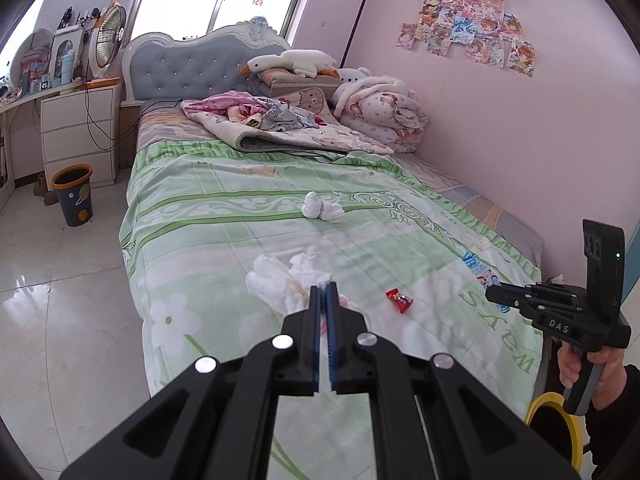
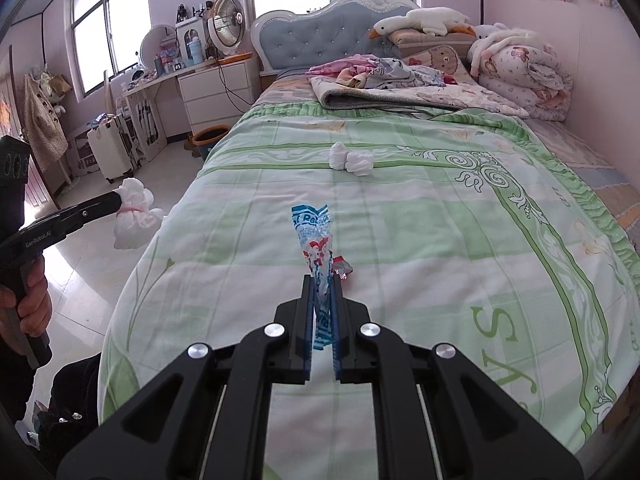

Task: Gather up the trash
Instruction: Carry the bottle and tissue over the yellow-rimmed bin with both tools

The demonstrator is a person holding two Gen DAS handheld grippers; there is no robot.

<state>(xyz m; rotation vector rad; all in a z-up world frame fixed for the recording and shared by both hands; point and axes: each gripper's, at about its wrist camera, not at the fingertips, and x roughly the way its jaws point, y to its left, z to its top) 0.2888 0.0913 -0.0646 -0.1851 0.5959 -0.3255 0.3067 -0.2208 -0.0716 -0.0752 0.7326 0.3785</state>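
My left gripper (image 1: 324,290) is shut on a crumpled white tissue wad (image 1: 280,280), held above the near end of the green bedspread (image 1: 224,240). In the right wrist view the same gripper (image 2: 117,204) holds the wad (image 2: 134,218) just off the bed's left edge. My right gripper (image 2: 323,280) is shut on a blue-and-white snack wrapper (image 2: 314,236) that sticks up from its jaws; it also shows at the right in the left wrist view (image 1: 494,294). A red candy wrapper (image 1: 399,300) and another white tissue wad (image 1: 322,208) lie on the bed.
A dark bin with an orange rim (image 1: 74,196) stands on the tiled floor left of the bed, by white drawers (image 1: 80,132). Folded quilts and plush toys (image 1: 360,100) fill the head of the bed. A yellow-rimmed object (image 1: 554,420) sits at the lower right. A pink wall (image 1: 520,140) borders the bed.
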